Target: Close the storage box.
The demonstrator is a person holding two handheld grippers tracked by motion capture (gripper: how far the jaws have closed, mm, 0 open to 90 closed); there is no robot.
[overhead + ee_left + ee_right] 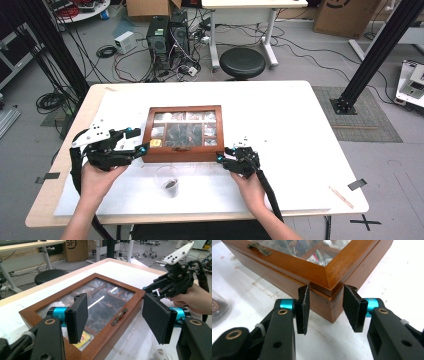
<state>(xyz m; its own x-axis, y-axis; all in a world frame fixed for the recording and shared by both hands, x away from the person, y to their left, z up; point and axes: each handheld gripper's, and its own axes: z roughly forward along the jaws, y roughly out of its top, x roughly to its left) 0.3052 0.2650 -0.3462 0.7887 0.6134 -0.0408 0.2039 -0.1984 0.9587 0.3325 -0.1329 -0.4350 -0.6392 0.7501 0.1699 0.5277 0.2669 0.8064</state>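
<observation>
Right gripper (325,311) fingers (302,310) spread apart, straddling the near corner of the box (317,272), one pad touching its front wall, nothing clamped. Left gripper (117,317) fingers (78,316) wide open over the box's opposite front corner, glass lid (97,302) shut, latch (119,317) between them. Just beside, toward the person: plastic cup (167,181) on the white table (300,130).
</observation>
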